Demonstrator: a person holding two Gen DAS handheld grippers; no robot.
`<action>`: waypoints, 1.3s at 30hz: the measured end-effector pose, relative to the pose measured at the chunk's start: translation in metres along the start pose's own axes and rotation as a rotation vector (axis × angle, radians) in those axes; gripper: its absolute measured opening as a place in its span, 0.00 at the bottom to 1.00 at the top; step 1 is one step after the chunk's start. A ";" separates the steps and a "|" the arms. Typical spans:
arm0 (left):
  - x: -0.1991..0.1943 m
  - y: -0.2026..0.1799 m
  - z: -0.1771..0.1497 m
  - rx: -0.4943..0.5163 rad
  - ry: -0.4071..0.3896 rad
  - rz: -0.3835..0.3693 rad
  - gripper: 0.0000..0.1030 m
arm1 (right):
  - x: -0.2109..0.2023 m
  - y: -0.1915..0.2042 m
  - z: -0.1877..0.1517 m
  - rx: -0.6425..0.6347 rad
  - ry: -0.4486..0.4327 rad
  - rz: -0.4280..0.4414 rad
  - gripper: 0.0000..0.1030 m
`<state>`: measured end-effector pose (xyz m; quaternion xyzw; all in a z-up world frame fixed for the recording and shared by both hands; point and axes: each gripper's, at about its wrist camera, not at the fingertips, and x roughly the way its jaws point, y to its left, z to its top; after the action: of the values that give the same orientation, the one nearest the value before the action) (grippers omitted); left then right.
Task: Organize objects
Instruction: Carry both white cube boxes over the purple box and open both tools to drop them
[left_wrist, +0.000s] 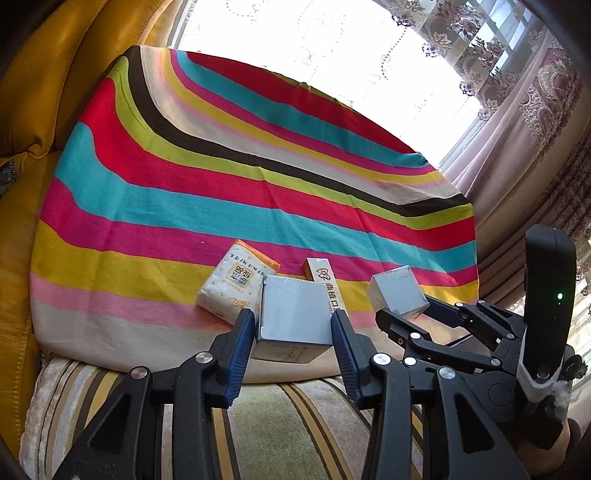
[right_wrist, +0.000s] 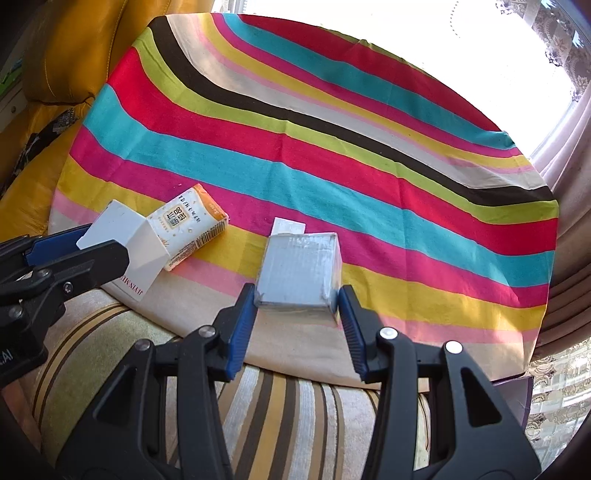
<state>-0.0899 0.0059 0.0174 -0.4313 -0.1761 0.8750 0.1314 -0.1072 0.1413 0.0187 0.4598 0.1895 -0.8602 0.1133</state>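
My left gripper (left_wrist: 293, 321) is shut on a white box (left_wrist: 291, 314), held at the near edge of the striped cloth (left_wrist: 221, 166). The white box (right_wrist: 125, 243) and the left gripper (right_wrist: 77, 254) also show in the right wrist view. My right gripper (right_wrist: 297, 299) is shut on a grey taped box (right_wrist: 299, 269); it also shows in the left wrist view (left_wrist: 397, 293). A white and orange tissue pack (left_wrist: 236, 280) lies behind the white box, also in the right wrist view (right_wrist: 188, 221). A narrow orange and white box (left_wrist: 319, 275) lies between the two held boxes.
The striped cloth (right_wrist: 332, 129) covers a surface on a yellow leather sofa (left_wrist: 33, 110). A striped cushion (left_wrist: 277, 424) lies below the grippers. Curtains (left_wrist: 535, 110) and a bright window stand to the right.
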 end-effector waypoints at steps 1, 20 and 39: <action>0.001 -0.005 0.000 0.009 0.006 -0.009 0.43 | -0.003 -0.005 -0.003 0.011 -0.003 -0.002 0.48; 0.041 -0.163 -0.032 0.249 0.165 -0.192 0.43 | -0.062 -0.141 -0.096 0.285 -0.038 -0.115 0.48; 0.075 -0.288 -0.089 0.481 0.326 -0.341 0.44 | -0.090 -0.268 -0.215 0.592 0.007 -0.251 0.48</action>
<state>-0.0404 0.3123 0.0357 -0.4866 -0.0108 0.7762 0.4006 0.0042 0.4774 0.0444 0.4489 -0.0134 -0.8835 -0.1329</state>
